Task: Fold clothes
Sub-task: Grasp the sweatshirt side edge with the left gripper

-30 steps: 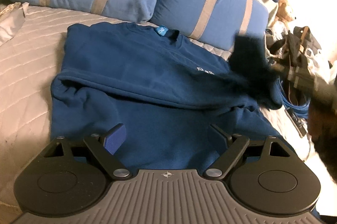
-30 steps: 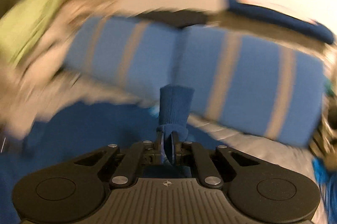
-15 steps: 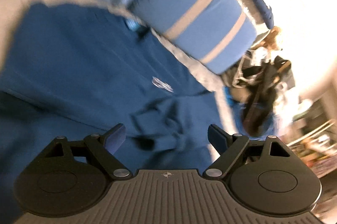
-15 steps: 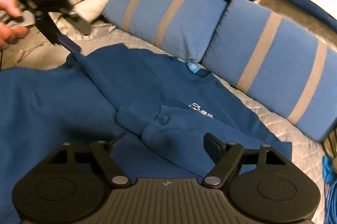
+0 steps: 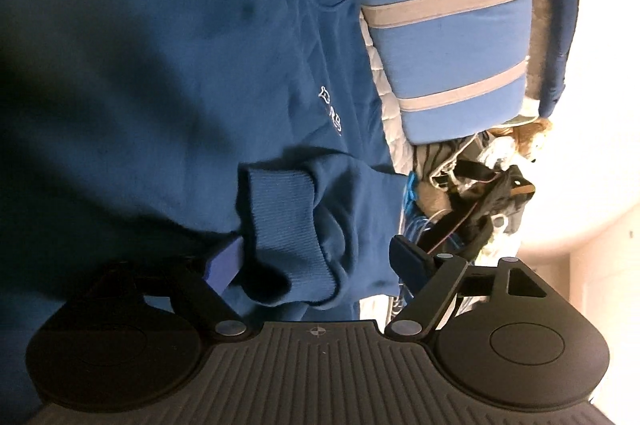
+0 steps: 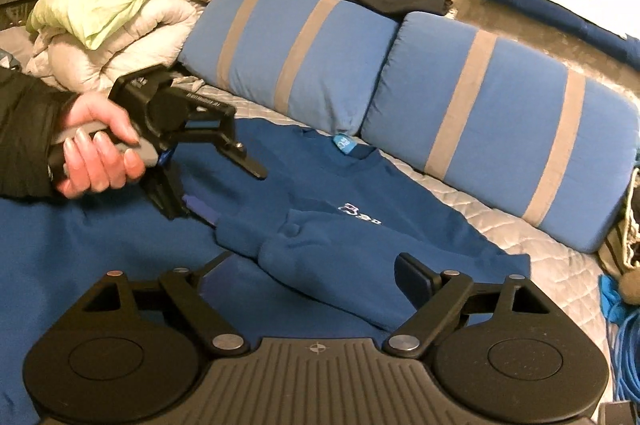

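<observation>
A dark blue sweatshirt [image 6: 332,193] lies spread on the quilted bed, collar label toward the pillows, one sleeve folded across its chest. In the left wrist view the sweatshirt [image 5: 160,65] fills the frame and the sleeve's ribbed cuff [image 5: 286,225] lies between the open fingers of my left gripper [image 5: 320,261], not pinched. The left gripper also shows in the right wrist view [image 6: 236,185], turned on its side over the sweatshirt's left part, open. My right gripper [image 6: 316,277] is open and empty above the folded sleeve.
Two blue pillows with grey stripes [image 6: 480,105] lean behind the sweatshirt. A heap of pale quilts [image 6: 132,5] sits at the back left. Blue cables [image 6: 628,345] and bags lie off the bed's right edge. The quilted bedspread [image 6: 552,265] shows at right.
My right gripper let go of the sleeve cuff and opened, then drew back. My left gripper rolled onto its side and moved in until the cuff lies between its fingers.
</observation>
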`<state>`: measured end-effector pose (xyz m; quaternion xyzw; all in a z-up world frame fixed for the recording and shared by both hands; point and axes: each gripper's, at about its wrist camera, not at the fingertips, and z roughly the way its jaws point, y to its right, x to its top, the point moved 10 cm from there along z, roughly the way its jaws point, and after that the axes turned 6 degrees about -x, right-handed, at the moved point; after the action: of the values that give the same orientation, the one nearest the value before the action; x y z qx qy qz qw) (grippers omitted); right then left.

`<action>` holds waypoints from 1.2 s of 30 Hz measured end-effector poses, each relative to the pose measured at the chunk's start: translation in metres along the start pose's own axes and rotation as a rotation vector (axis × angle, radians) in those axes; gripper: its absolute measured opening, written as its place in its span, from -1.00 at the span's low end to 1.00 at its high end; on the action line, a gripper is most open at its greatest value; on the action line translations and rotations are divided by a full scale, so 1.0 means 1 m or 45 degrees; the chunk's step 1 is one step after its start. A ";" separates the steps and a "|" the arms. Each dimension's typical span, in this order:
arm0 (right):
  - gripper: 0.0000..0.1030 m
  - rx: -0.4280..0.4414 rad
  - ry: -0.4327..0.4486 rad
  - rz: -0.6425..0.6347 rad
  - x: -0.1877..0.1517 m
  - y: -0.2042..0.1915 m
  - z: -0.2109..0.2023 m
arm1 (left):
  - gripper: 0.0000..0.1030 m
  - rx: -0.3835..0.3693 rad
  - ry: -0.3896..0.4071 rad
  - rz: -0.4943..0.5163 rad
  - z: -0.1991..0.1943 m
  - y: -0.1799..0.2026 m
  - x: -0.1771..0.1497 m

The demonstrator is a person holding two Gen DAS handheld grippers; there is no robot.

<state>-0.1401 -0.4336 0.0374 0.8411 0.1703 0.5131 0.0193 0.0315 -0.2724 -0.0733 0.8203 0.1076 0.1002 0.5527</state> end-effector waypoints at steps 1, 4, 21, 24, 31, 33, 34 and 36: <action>0.69 0.001 -0.003 0.010 -0.001 0.001 0.000 | 0.52 0.001 0.003 0.005 0.000 0.000 0.000; 0.69 0.013 -0.014 0.042 -0.003 0.004 -0.001 | 0.51 0.000 0.018 0.015 0.000 0.001 -0.001; 0.74 -0.094 -0.067 0.114 -0.014 0.028 0.009 | -0.88 -0.028 0.144 0.037 -0.020 0.037 0.010; 0.83 -0.148 -0.085 0.112 -0.020 0.037 0.016 | -0.89 -0.021 0.151 0.125 -0.023 0.059 0.014; 0.95 -0.274 -0.129 0.109 -0.036 0.058 0.031 | -0.89 -0.029 0.210 0.261 -0.041 0.107 0.028; 0.95 -0.314 -0.151 0.157 -0.045 0.072 0.040 | -0.89 -0.050 0.229 0.282 -0.048 0.120 0.032; 0.95 -0.335 -0.163 0.186 -0.050 0.079 0.045 | -0.89 -0.060 0.237 0.290 -0.051 0.126 0.034; 0.95 -0.377 -0.186 0.244 -0.060 0.094 0.054 | -0.89 -0.078 0.253 0.304 -0.056 0.137 0.037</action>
<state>-0.0925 -0.5324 -0.0201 0.8765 0.0103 0.4695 0.1063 0.0603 -0.2620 0.0762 0.7960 0.0604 0.2491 0.5483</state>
